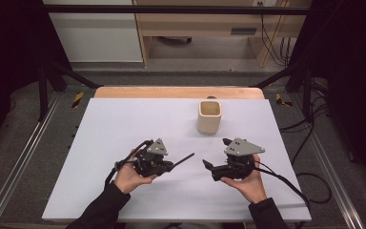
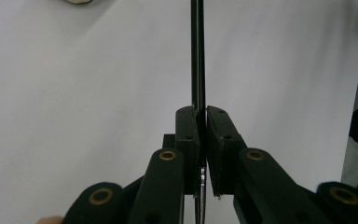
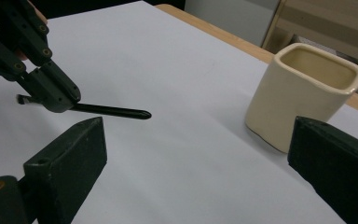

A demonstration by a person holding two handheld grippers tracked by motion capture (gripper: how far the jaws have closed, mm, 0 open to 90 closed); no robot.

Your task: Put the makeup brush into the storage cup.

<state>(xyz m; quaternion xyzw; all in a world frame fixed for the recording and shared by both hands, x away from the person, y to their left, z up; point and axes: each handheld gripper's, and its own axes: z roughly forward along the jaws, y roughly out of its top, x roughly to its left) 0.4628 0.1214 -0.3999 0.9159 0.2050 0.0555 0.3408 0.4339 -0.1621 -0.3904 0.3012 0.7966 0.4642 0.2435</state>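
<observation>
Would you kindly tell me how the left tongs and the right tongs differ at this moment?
The left tongs are shut on a thin black pen; the right tongs stand open with nothing between them. The left tongs point right across the table, the right tongs point left. Both are hand-held above the white table.

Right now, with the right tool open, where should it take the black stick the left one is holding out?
Probably the free end of the black stick, which juts level from the left tool toward the right tool. Come from the right, jaws straddling the thin shaft crosswise, clear of the cream cup.
</observation>
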